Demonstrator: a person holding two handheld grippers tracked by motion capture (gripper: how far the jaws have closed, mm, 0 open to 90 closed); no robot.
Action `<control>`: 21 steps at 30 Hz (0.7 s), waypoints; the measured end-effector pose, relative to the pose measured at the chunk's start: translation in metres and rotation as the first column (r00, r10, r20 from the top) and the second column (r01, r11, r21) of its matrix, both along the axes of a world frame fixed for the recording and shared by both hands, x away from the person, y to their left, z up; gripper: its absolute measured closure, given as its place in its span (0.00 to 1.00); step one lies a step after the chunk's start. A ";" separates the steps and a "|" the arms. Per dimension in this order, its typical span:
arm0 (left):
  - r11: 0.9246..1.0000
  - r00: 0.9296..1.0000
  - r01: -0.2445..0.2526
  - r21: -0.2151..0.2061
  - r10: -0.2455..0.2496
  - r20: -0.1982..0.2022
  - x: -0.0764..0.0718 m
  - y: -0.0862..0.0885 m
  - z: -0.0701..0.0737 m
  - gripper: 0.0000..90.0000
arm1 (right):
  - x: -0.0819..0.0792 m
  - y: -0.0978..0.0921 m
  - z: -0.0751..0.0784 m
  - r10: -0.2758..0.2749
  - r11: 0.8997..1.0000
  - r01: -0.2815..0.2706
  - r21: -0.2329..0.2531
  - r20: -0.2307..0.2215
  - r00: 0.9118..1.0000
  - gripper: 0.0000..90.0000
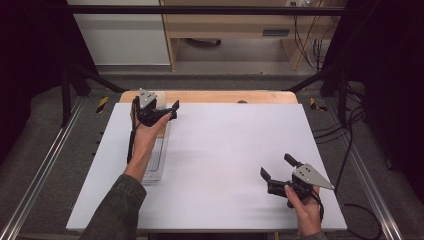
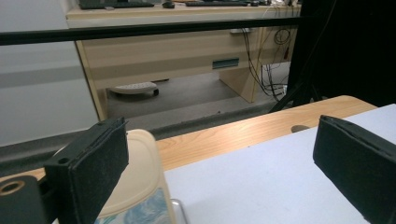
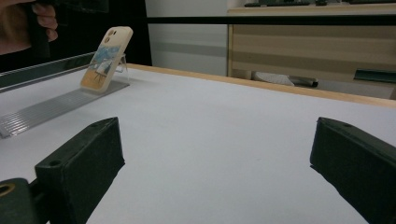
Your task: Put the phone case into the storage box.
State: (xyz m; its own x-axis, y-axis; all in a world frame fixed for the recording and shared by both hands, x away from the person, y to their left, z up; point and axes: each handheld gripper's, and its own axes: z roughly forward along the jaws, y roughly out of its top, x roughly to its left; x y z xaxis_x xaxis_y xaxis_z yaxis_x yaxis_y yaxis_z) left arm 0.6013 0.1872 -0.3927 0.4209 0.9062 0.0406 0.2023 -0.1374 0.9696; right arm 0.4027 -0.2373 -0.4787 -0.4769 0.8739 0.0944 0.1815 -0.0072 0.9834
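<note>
The phone point(image 3: 107, 58) leans tilted on a clear stand point(image 3: 56, 107) at the table's far left. Likely light, rigid and slick: grip its side edges. Left gripper point(image 1: 161, 111) hovers over it, jaws apart; right gripper point(image 1: 277, 167) likewise spread.

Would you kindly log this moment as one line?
left gripper: open, by cream phone case | case: leaning on clear ribbed stand | right gripper: open, apart over white table

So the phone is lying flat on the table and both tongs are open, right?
Not quite. The phone isn't lying flat: the right gripper view shows it leaning upright on a clear stand. The rest is right: the left tongs and right tongs are both open.
</note>
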 end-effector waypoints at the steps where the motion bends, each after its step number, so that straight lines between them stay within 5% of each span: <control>1: 1.000 1.000 0.006 0.000 -0.006 0.002 -0.001 -0.002 0.000 0.03 | 0.000 0.000 0.000 0.000 1.000 0.000 0.000 0.001 1.000 0.03; 21: 0.996 0.996 0.093 0.014 -0.093 0.012 -0.012 -0.031 0.001 0.03 | -0.001 -0.003 0.001 -0.010 1.000 0.010 0.001 0.009 1.000 0.03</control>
